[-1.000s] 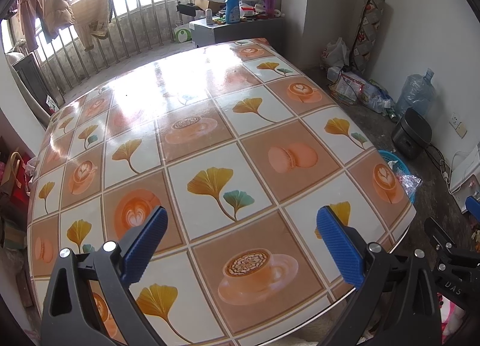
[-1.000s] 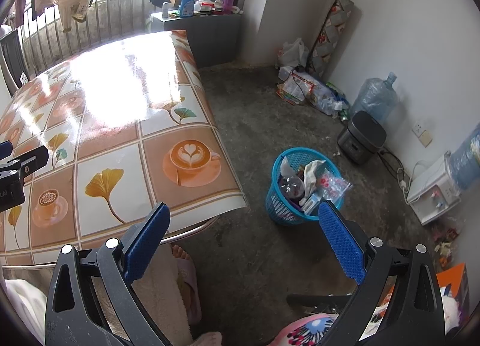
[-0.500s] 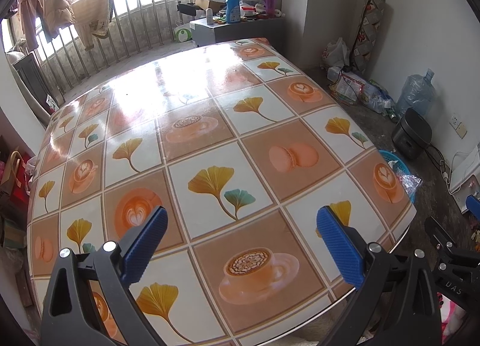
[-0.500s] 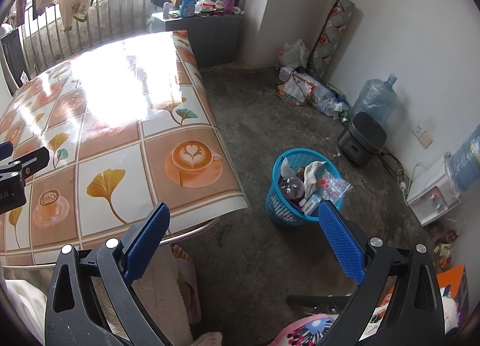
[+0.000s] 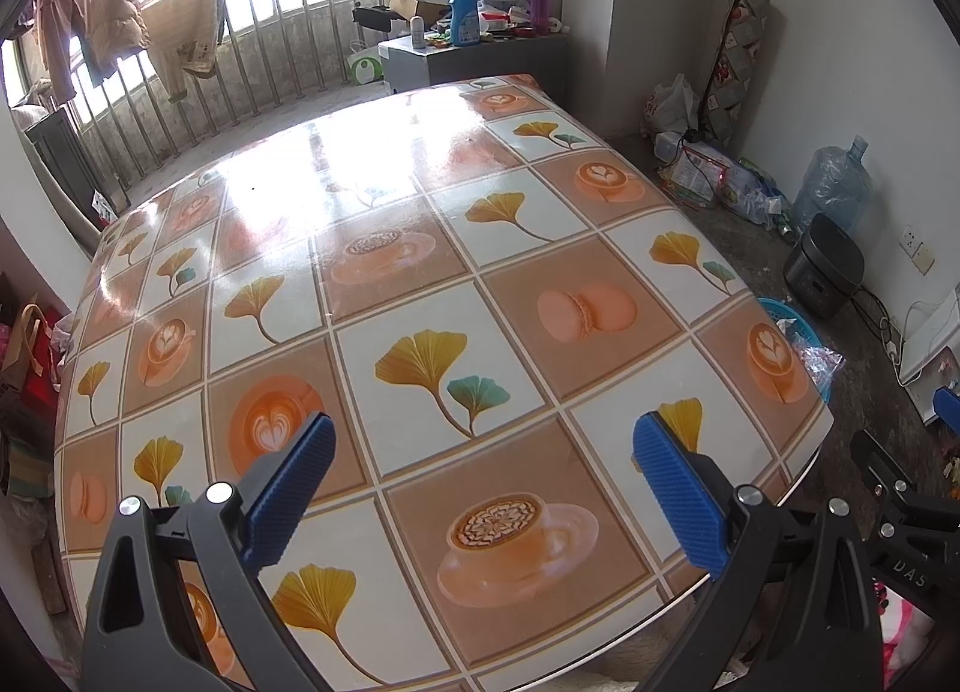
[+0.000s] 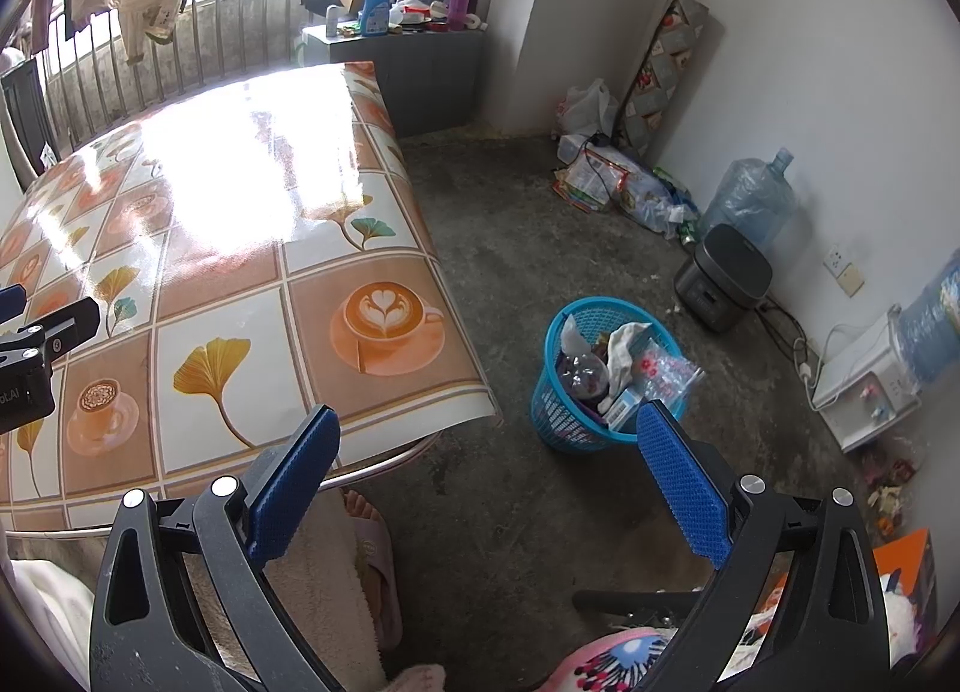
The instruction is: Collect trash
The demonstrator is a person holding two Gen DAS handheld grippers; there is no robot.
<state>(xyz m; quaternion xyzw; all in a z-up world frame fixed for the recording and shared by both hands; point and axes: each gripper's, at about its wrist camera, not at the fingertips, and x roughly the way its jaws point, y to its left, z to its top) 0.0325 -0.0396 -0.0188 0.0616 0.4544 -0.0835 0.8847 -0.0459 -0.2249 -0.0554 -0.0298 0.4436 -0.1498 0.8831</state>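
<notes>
Now | left gripper (image 5: 480,464) wide, empty, over table (image 5: 420,248) | right gripper (image 6: 489,464) wide, empty | trash basket (image 6: 564,428) upright, mouth up

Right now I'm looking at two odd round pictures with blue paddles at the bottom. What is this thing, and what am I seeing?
There is no robot: a person holds a clamp-like gripper in each hand, each carrying a wide-angle camera. One picture looks along the left gripper over the table, whose patterned cloth shows printed cups and leaves, with nothing real lying on it. The other looks along the right gripper past the table edge to a blue basket of trash on the floor. The blue paddles are the fingers. Both pairs are spread open and hold nothing.
</notes>
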